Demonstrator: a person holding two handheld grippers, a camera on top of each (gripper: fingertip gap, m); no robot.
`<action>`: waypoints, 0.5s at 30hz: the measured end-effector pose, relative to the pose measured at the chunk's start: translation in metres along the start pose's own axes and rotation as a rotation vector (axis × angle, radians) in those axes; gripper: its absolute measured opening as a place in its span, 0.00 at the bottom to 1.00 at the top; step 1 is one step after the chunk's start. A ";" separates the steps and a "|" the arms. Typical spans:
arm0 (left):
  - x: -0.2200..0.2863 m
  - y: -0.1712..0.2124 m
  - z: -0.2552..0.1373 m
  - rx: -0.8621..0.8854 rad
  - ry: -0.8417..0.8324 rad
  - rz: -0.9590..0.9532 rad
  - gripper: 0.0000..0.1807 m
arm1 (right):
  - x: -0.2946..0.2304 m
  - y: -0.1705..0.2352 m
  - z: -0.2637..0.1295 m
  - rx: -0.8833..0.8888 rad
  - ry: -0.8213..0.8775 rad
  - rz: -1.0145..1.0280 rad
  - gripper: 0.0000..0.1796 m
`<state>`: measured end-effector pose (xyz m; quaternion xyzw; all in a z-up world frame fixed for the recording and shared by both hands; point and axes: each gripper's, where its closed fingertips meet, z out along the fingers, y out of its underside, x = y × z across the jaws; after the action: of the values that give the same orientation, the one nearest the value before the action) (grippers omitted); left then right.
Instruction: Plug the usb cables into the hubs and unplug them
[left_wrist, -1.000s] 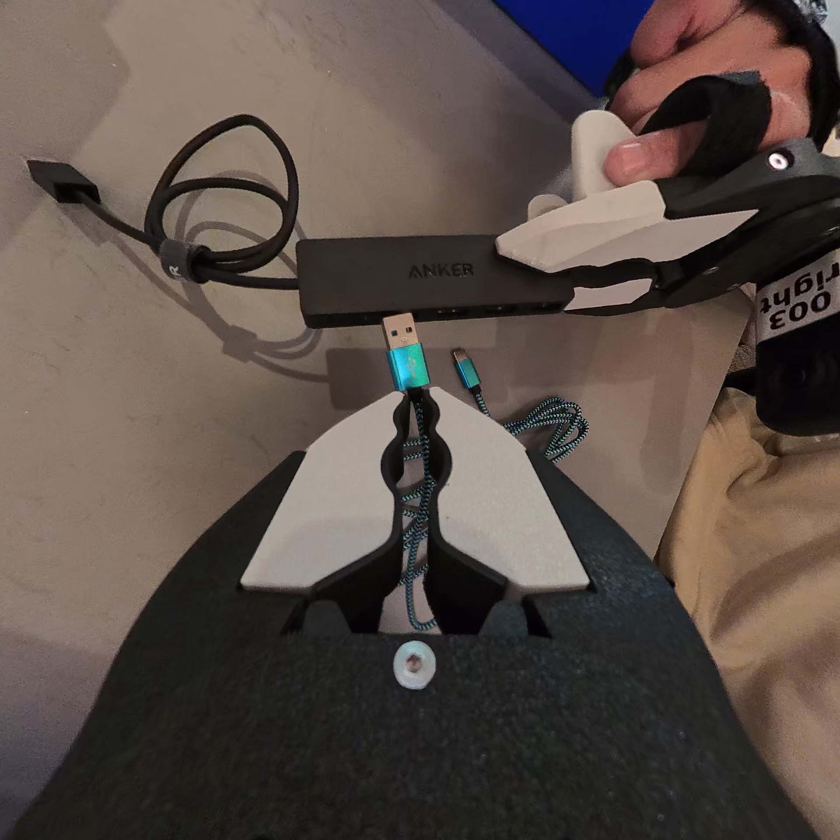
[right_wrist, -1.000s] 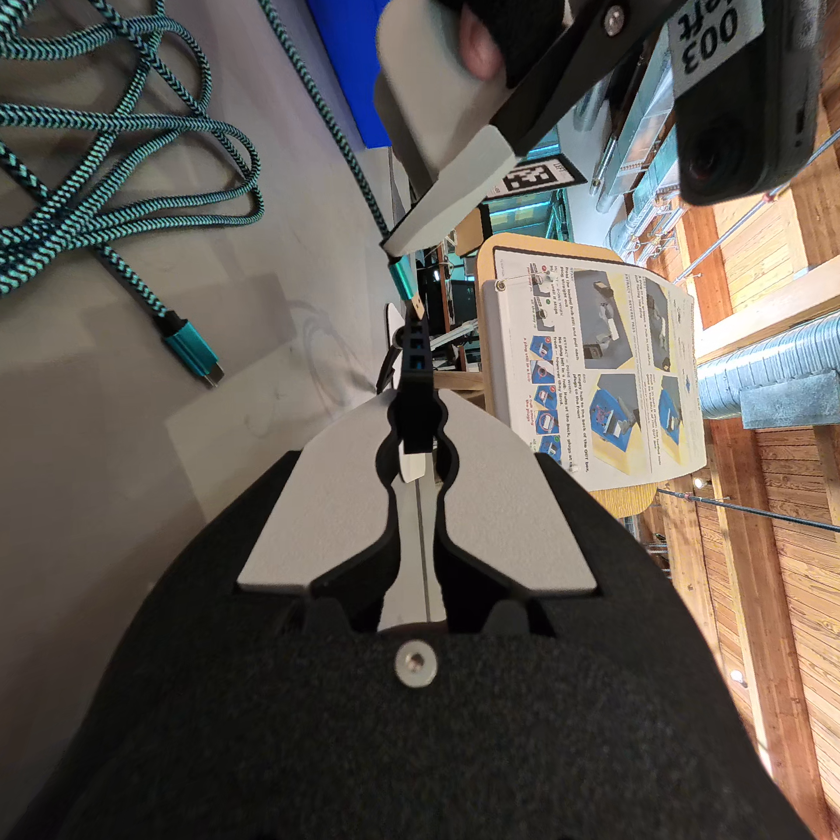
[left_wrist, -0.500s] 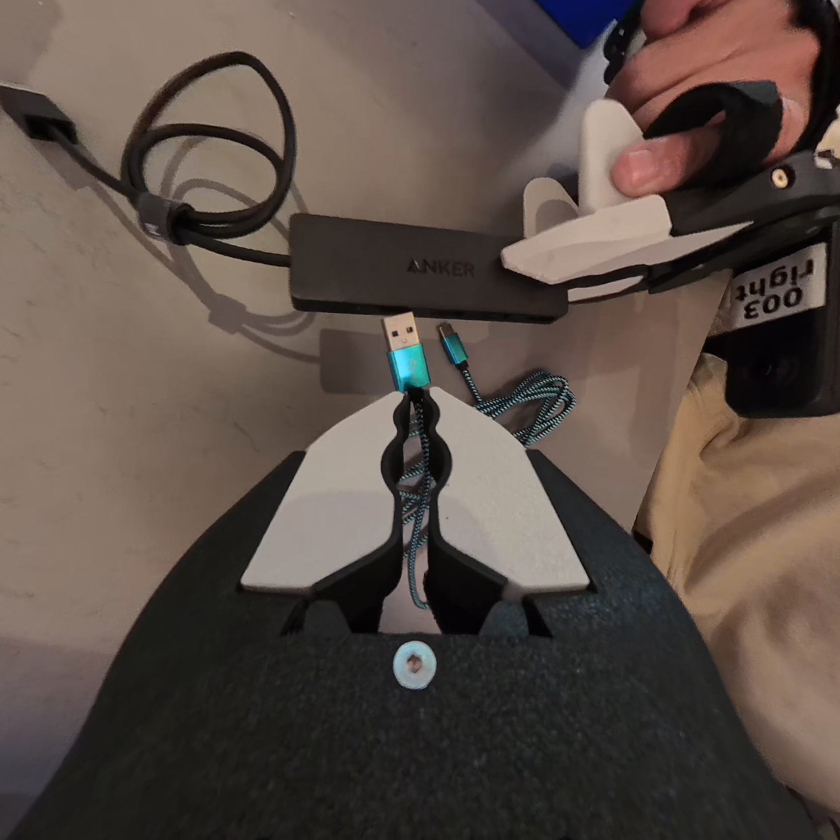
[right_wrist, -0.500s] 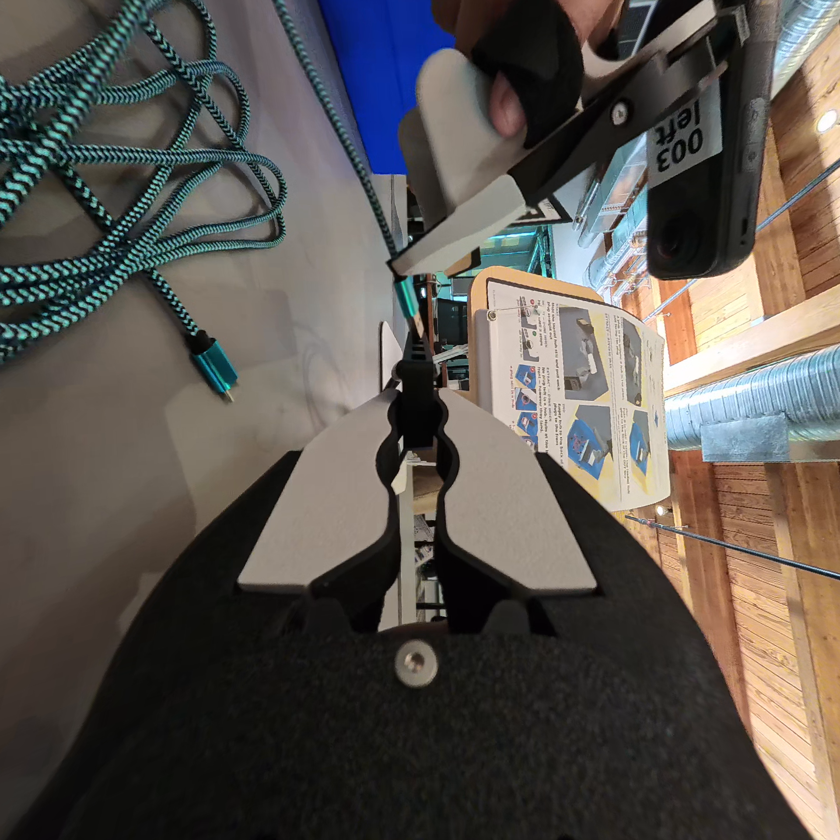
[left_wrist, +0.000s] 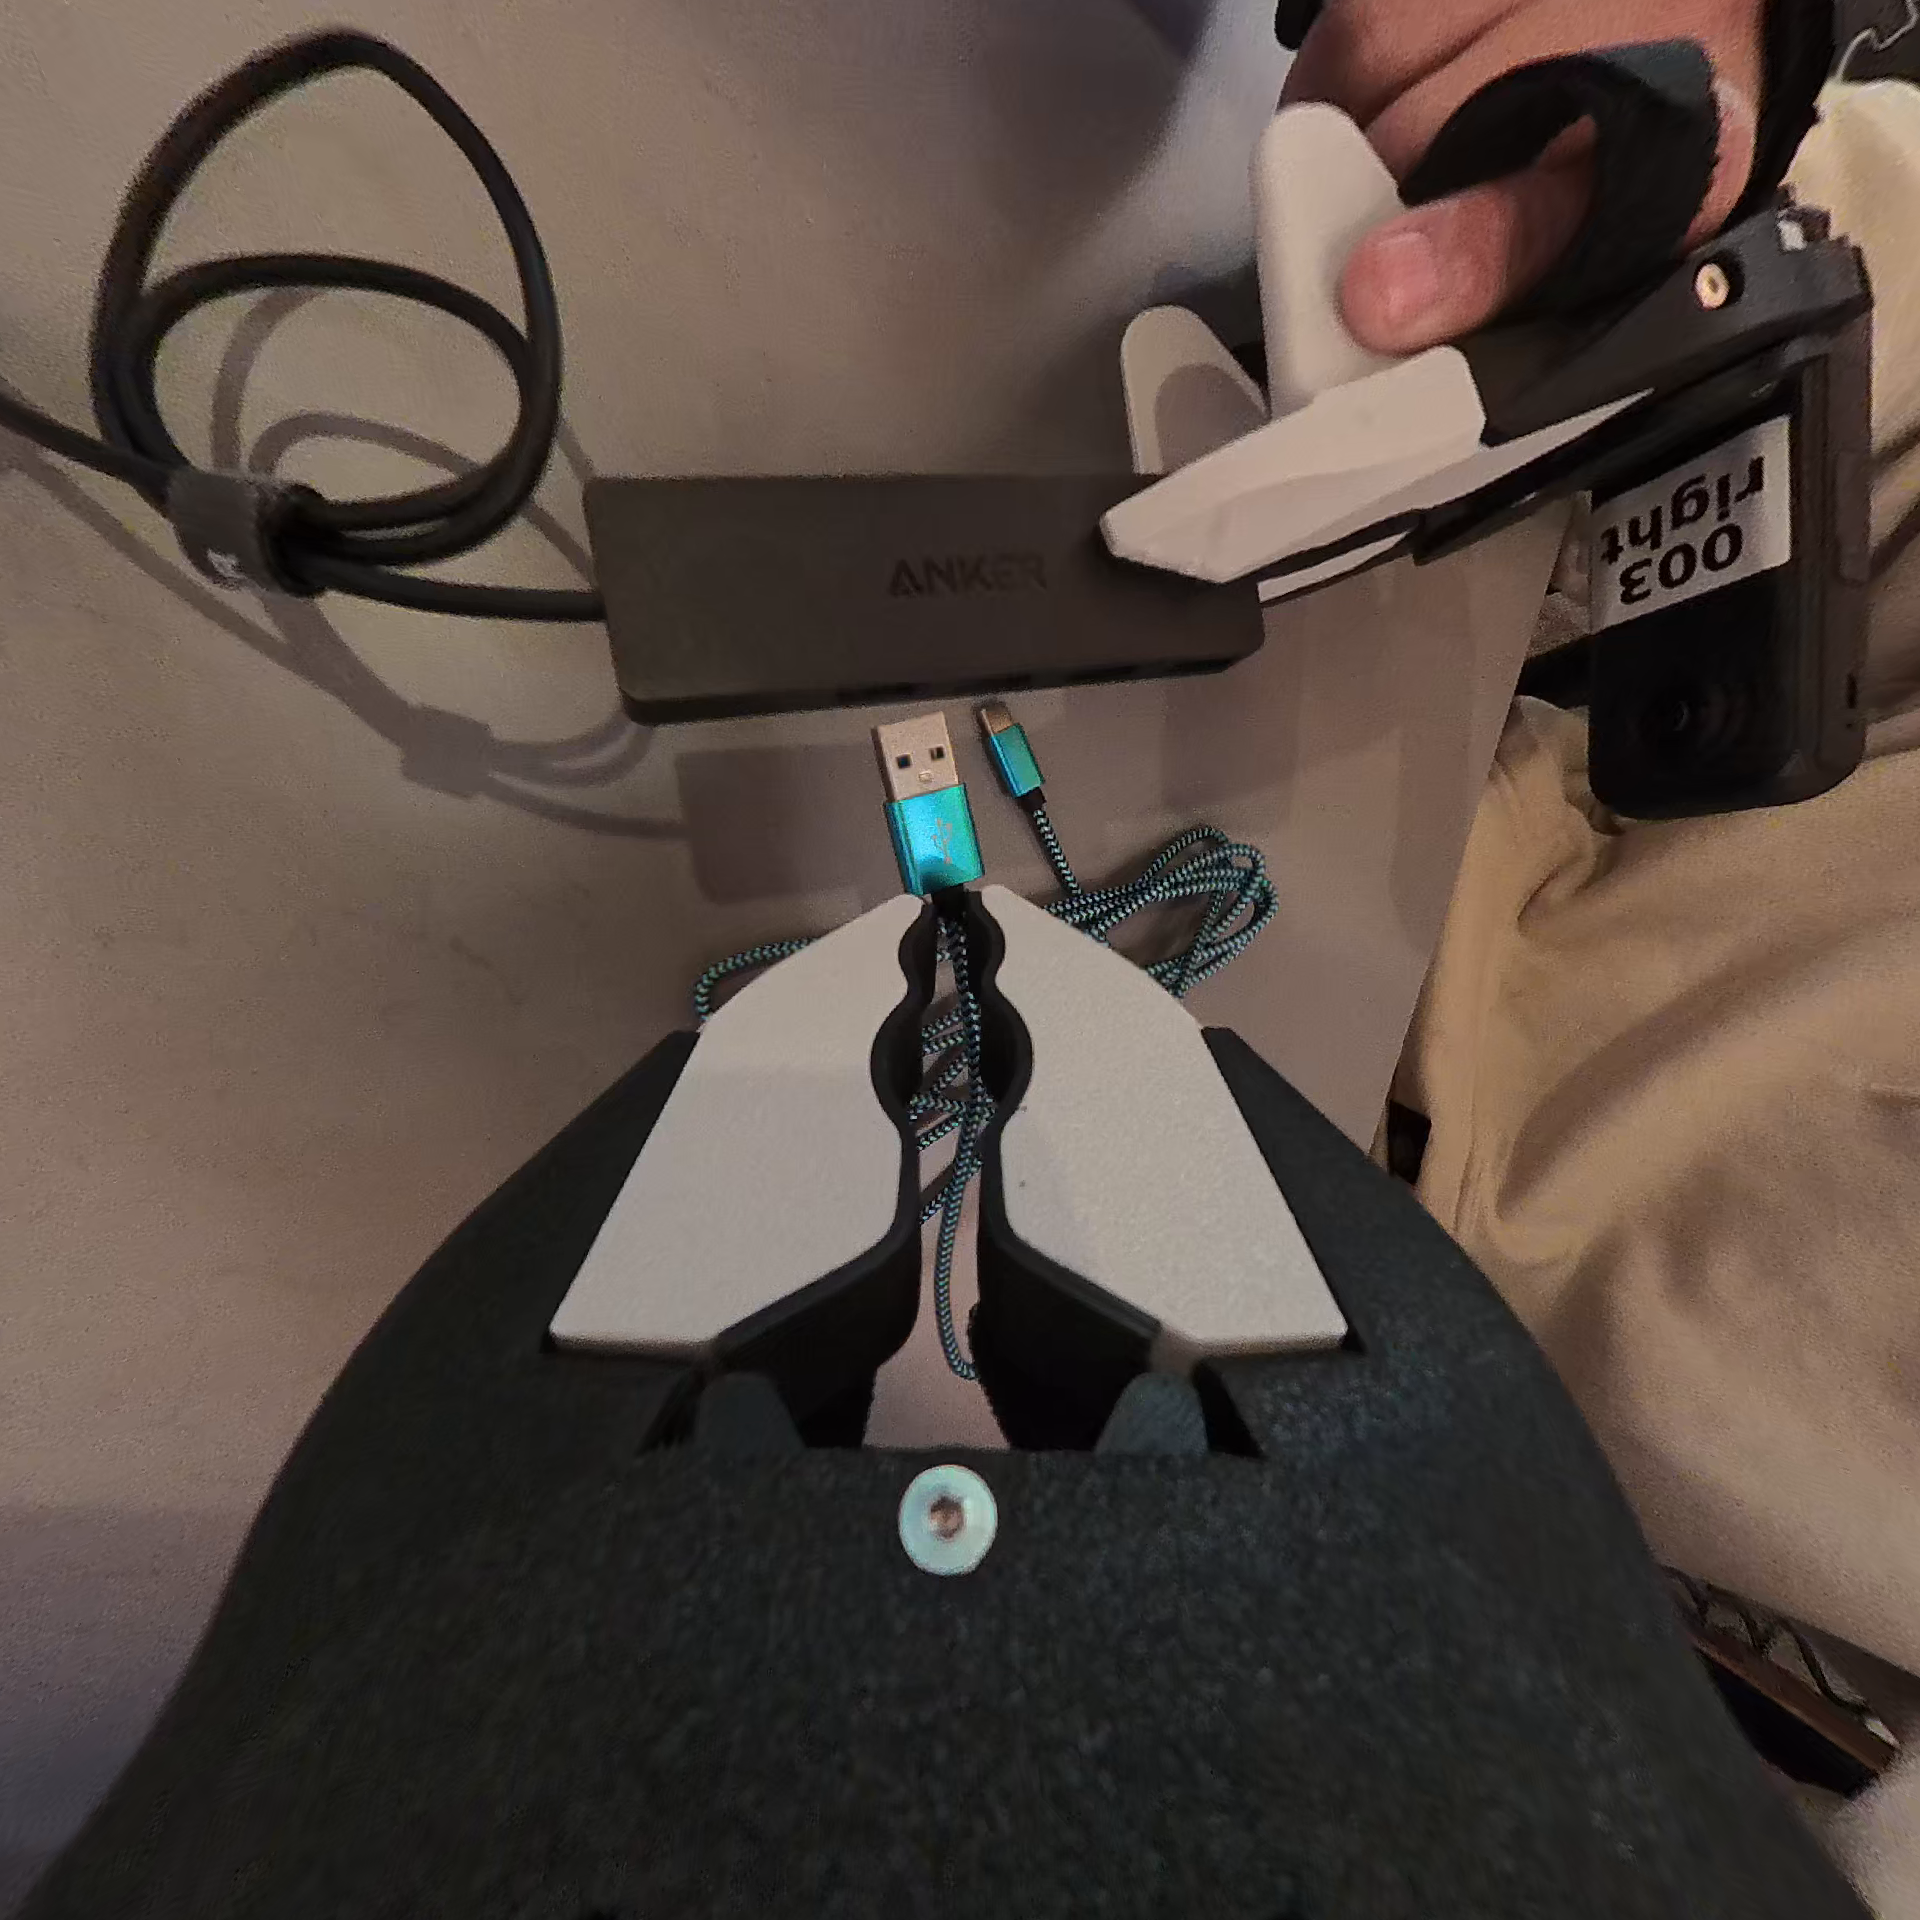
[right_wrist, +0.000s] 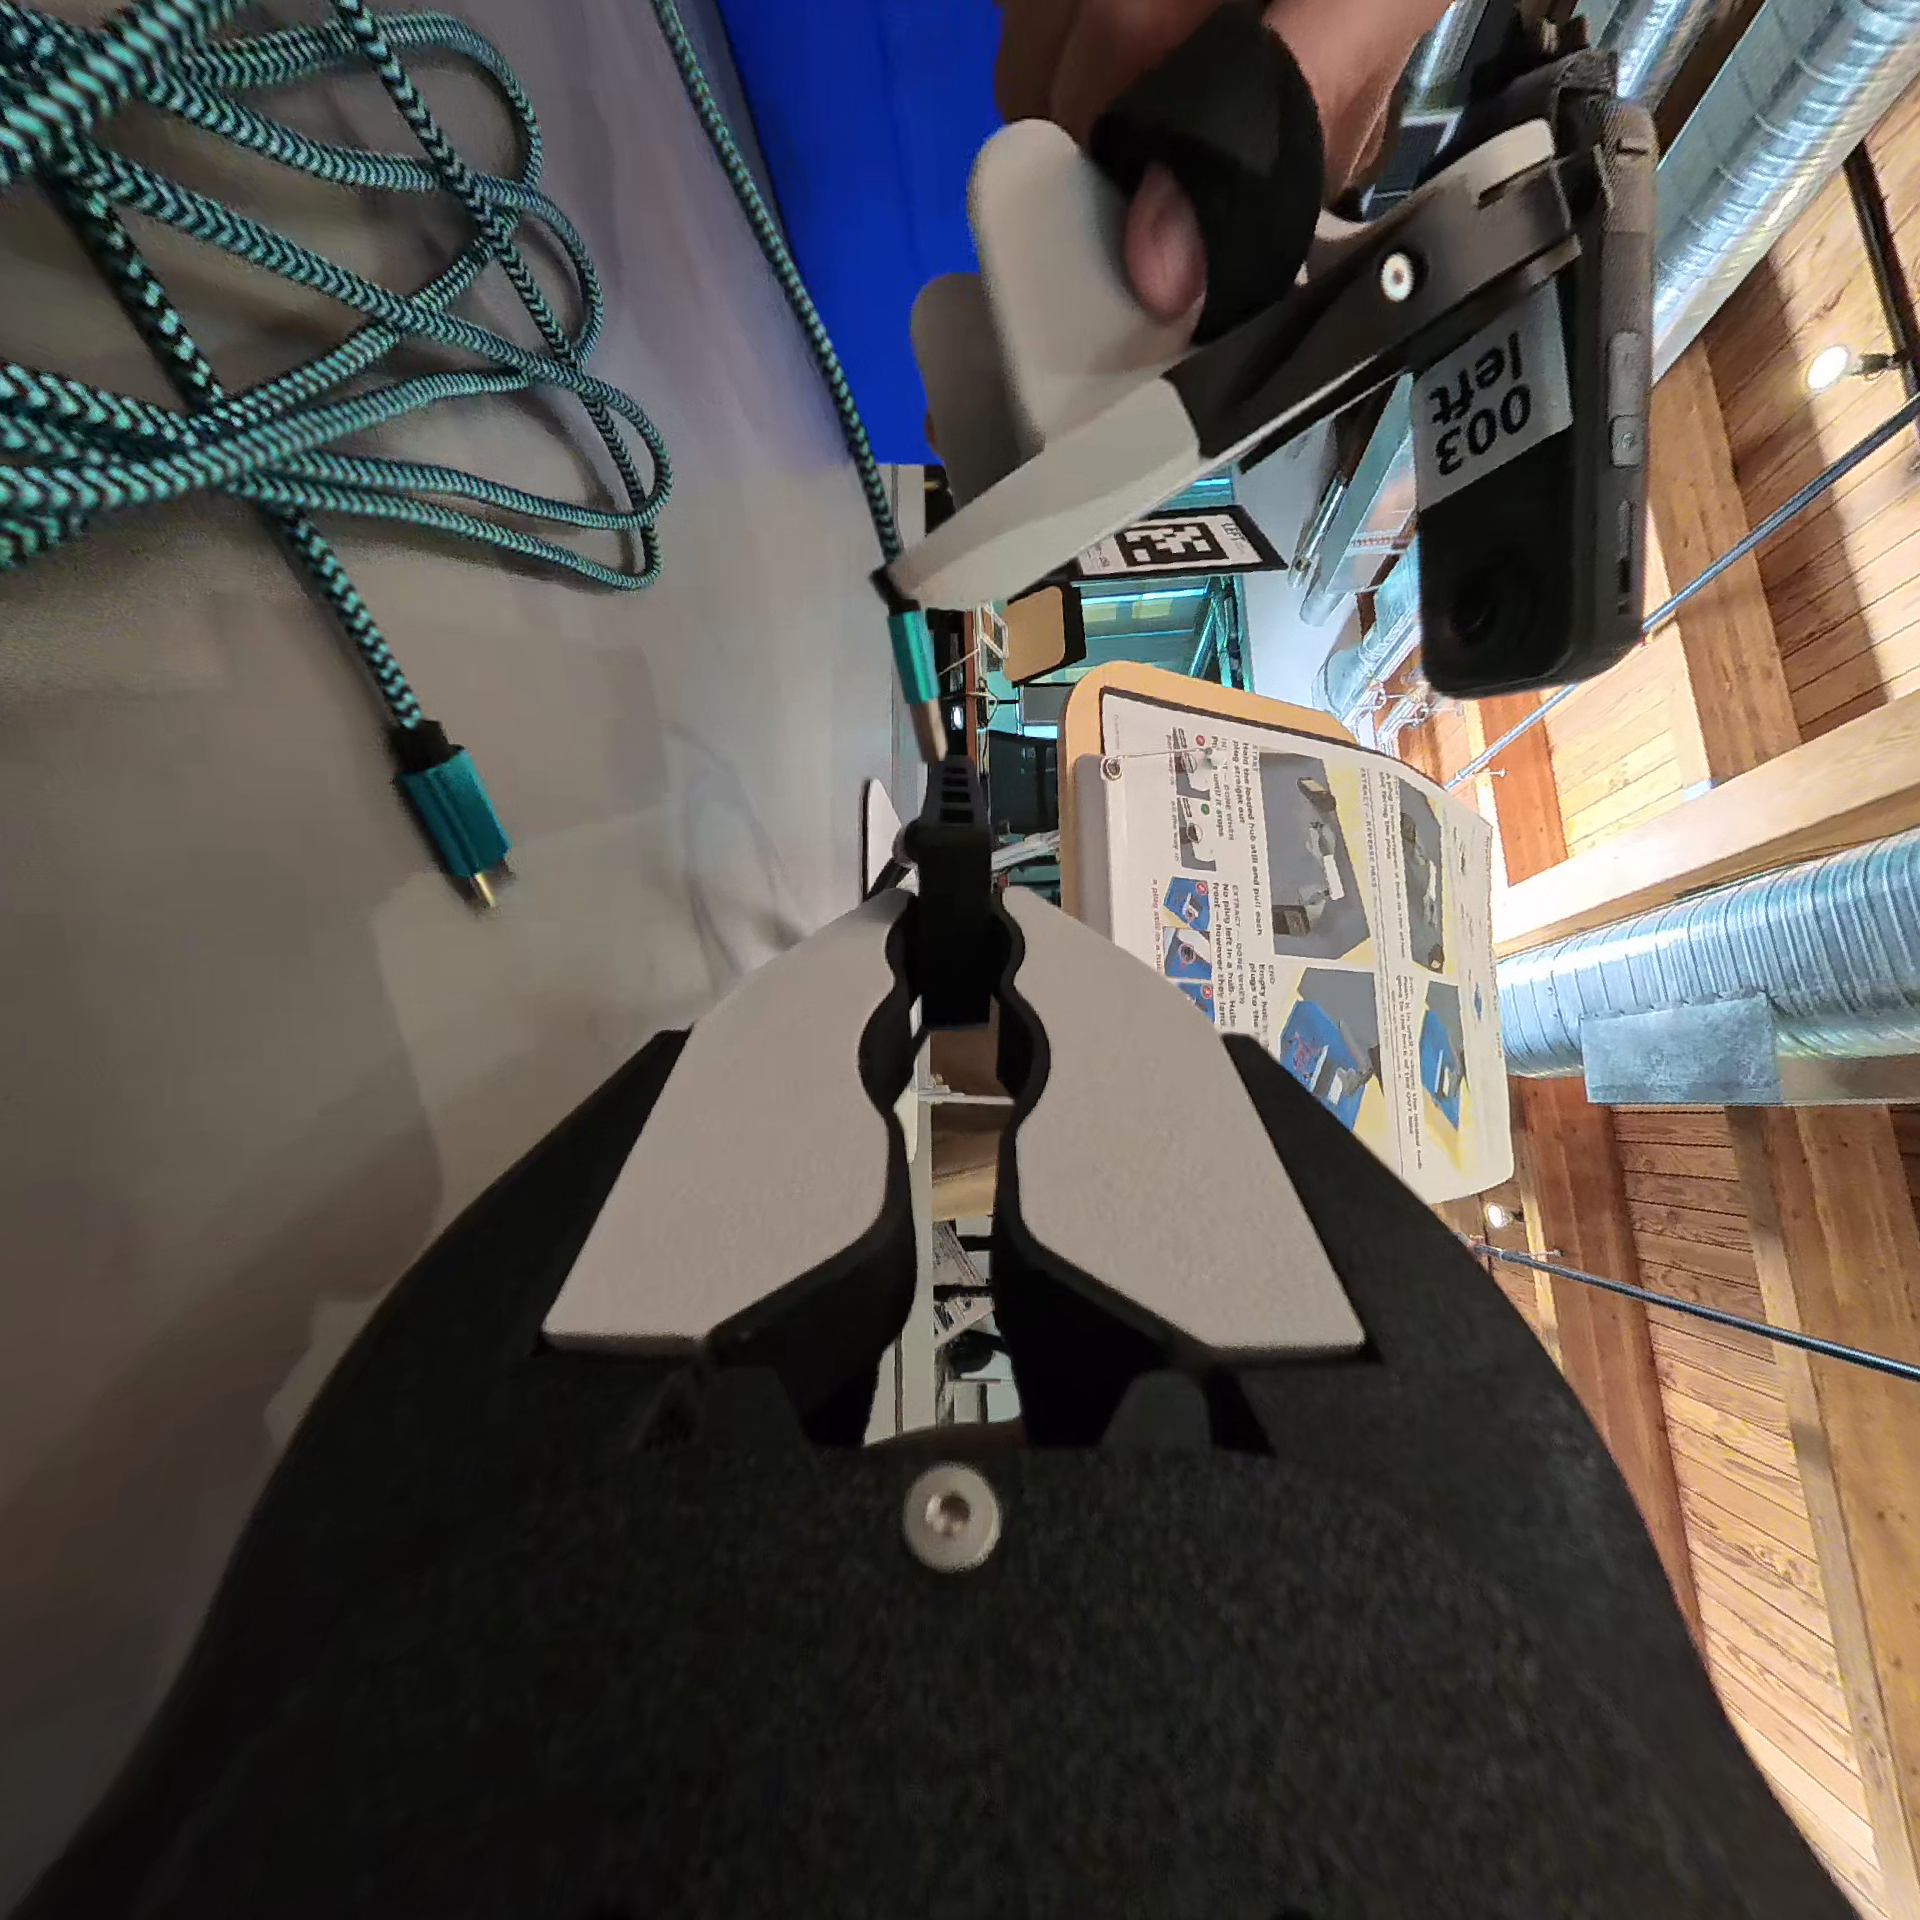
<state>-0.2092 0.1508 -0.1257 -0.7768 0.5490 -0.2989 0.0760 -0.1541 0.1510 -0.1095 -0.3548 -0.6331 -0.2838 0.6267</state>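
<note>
- Raised lettering is carried on the top face of the hub (left_wrist: 925, 582), a printed label on each gripper's camera housing, and text on a sheet (right_wrist: 1320, 945) to the right of the right gripper; none is reproduced here.
- The left gripper (left_wrist: 951, 909) is clenched on the braided teal-and-black cable just behind the plug (left_wrist: 928, 821).
- The plug, silver-tipped with a teal shell, is pointed straight ahead of the left fingertips, just short of the hub's port edge and not inserted.
- The hub, a flat black bar, is held crosswise ahead of the left gripper, lifted off the table (left_wrist: 312, 987).
- The right gripper (right_wrist: 951, 914) is closed on the hub's end; from its own view the hub is seen edge-on only.
- The ports are seen only as dim slots, and their number cannot be told.
- A second, smaller teal plug (left_wrist: 1013, 748) is lying on the table just right of the held plug, with its cable coiled (left_wrist: 1174, 894) behind it.
- The hub's black lead (left_wrist: 312, 343) is looped and strapped to the left; its far end is cut off by the frame.
- The right gripper's holder is cut off: a hand (left_wrist: 1475, 156) and beige cloth (left_wrist: 1662, 1091) are seen.
</note>
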 end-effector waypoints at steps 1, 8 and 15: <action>-0.001 -0.001 -0.002 0.004 -0.004 0.000 0.02 | 0.000 -0.002 0.000 0.004 -0.002 -0.001 0.06; -0.002 0.003 -0.003 -0.050 -0.004 0.017 0.03 | -0.002 -0.008 -0.001 0.019 0.001 -0.026 0.06; -0.002 0.002 -0.005 -0.057 0.014 0.017 0.03 | -0.002 -0.011 -0.003 0.029 0.007 -0.041 0.06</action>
<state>-0.2139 0.1523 -0.1237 -0.7717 0.5646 -0.2880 0.0526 -0.1615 0.1423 -0.1102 -0.3314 -0.6421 -0.2886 0.6281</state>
